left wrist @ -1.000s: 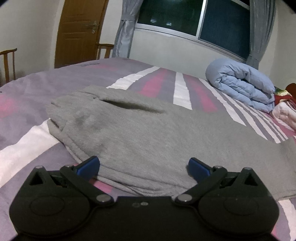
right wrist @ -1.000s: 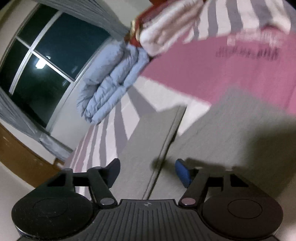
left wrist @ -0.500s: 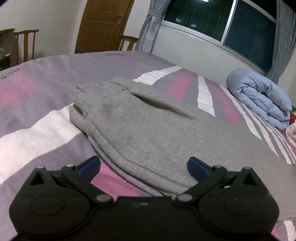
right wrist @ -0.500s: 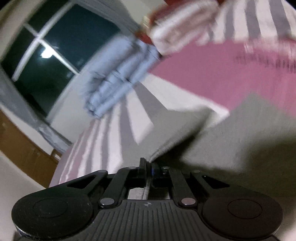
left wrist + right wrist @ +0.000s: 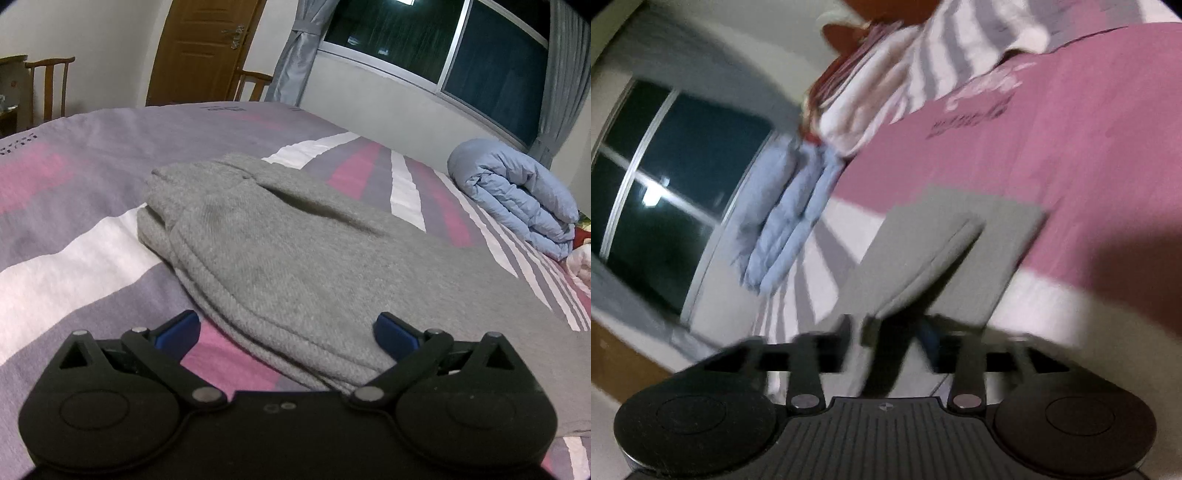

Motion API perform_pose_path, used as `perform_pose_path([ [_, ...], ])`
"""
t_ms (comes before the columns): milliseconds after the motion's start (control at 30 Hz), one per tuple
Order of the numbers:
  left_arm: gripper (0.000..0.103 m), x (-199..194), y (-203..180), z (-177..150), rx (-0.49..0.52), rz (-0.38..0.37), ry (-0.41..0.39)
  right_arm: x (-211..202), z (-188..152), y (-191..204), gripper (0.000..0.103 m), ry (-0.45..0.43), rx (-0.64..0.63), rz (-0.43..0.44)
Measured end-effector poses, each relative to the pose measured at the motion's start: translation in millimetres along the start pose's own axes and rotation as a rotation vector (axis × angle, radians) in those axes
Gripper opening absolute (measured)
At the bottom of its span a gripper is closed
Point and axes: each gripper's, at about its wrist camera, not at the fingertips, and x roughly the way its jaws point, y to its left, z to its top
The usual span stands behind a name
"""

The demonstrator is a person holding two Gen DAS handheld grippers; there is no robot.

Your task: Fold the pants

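Grey pants [image 5: 295, 258] lie on the striped bed cover [image 5: 74, 258], bunched waist end at the left. My left gripper [image 5: 286, 328] is open just above the bed, and the pants' near folded edge lies between its blue pads [image 5: 177, 330] untouched. In the blurred right wrist view the grey leg ends [image 5: 960, 240] lie stacked on the pink and white cover [image 5: 1089, 166]. My right gripper [image 5: 886, 328] has its jaws opening. The near edge of the leg cloth reaches between them, and the pads do not press on it.
A folded blue duvet [image 5: 517, 195] lies at the far right of the bed under the dark window [image 5: 491, 55]. Red and white bedding [image 5: 864, 110] is piled beyond it. A wooden door [image 5: 199, 51] and chairs [image 5: 48, 85] stand past the bed's far edge.
The right gripper went from open to shut on the leg's edge, and now its jaws stand apart again; its view has pulled back from the legs. The left gripper stayed open, rolling slightly.
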Motion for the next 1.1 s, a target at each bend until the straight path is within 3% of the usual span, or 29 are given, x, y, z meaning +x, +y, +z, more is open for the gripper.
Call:
perform_pose_path([
  [167,0.096,1,-2,0,0.006,0.006,0.002,15,15,-3,0.045,0.013,0.062,-0.042],
  [200,0.096,1,-3,0,0.007,0.007,0.002,17,21,-5,0.038,0.017,0.056,-0.054],
  [233,0.097,1,-3,0,0.008,0.008,0.002,19,25,-2,0.003,0.021,0.031,-0.085],
  [433,0.097,1,-3,1,0.006,0.006,0.001,-22,30,19,0.005,-0.087,-0.13,-0.024],
  [600,0.097,1,-2,0,0.006,0.005,0.001,-8,28,-15,0.005,-0.01,-0.087,-0.126],
  [767,0.097,1,-1,0,0.006,0.004,0.0,-12,24,-8,0.005,-0.033,-0.101,-0.092],
  [867,0.097,0,-1,0,0.007,0.005,0.0,-7,31,-20,0.005,0.019,-0.086,-0.107],
  [900,0.097,0,-1,0,0.006,0.004,0.0,-16,35,-21,0.007,-0.007,-0.079,-0.083],
  [967,0.097,0,-1,-1,0.005,0.002,-0.001,-42,39,-22,0.037,-0.109,-0.062,-0.063],
  [1033,0.097,0,0,-1,0.008,0.006,-0.001,-58,43,-32,0.056,-0.139,0.007,-0.04],
  [1100,0.097,0,-1,-1,0.009,0.007,-0.001,-65,45,-42,0.056,-0.131,0.056,-0.023],
])
